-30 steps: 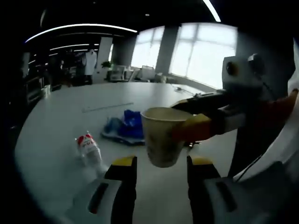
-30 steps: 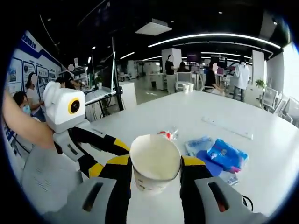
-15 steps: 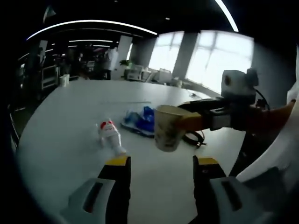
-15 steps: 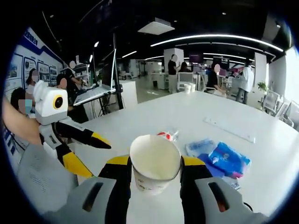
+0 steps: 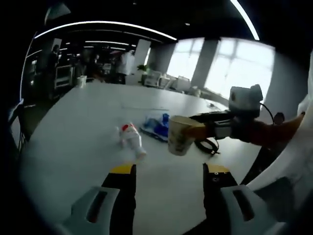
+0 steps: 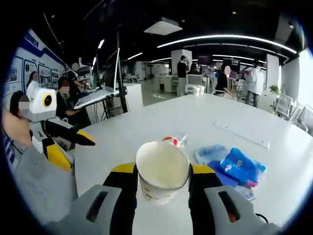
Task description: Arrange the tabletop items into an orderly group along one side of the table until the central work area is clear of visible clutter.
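The cup [image 6: 162,177] is clamped at its rim by the right tool [image 6: 162,182]; being light and crushable, gentle pressure is advised. The left tool [image 5: 168,172] is spread wide, empty.

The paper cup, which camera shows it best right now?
The right gripper view: the paper cup sits close up between the right gripper jaws, its open mouth and empty inside plain. The left gripper view shows the same cup smaller, side-on, held above the white table.
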Available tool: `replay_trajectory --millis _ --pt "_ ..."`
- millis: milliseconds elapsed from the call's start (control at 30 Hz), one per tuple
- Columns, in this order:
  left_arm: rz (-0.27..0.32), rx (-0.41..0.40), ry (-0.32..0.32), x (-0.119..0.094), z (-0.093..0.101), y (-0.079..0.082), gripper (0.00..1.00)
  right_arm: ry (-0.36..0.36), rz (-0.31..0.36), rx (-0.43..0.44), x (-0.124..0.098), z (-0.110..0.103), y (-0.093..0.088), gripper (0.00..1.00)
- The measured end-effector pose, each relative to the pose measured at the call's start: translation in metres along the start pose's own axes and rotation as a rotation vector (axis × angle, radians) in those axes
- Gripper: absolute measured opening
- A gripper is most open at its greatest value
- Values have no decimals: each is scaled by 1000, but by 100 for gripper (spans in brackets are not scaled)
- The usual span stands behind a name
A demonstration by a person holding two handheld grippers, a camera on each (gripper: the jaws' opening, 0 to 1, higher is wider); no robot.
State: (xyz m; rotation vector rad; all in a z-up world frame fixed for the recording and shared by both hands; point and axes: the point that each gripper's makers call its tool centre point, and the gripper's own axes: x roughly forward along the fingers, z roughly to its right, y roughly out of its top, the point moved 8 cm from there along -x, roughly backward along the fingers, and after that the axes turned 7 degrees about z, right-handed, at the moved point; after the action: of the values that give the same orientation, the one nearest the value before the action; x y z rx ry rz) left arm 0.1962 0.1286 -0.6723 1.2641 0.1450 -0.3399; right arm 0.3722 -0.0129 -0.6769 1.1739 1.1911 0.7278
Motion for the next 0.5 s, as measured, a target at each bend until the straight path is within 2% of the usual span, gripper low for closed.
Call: replay_trajectory --millis 500 --pt "63 -47 85 -32 -5 9 51 -13 -21 2 12 15 -17 38"
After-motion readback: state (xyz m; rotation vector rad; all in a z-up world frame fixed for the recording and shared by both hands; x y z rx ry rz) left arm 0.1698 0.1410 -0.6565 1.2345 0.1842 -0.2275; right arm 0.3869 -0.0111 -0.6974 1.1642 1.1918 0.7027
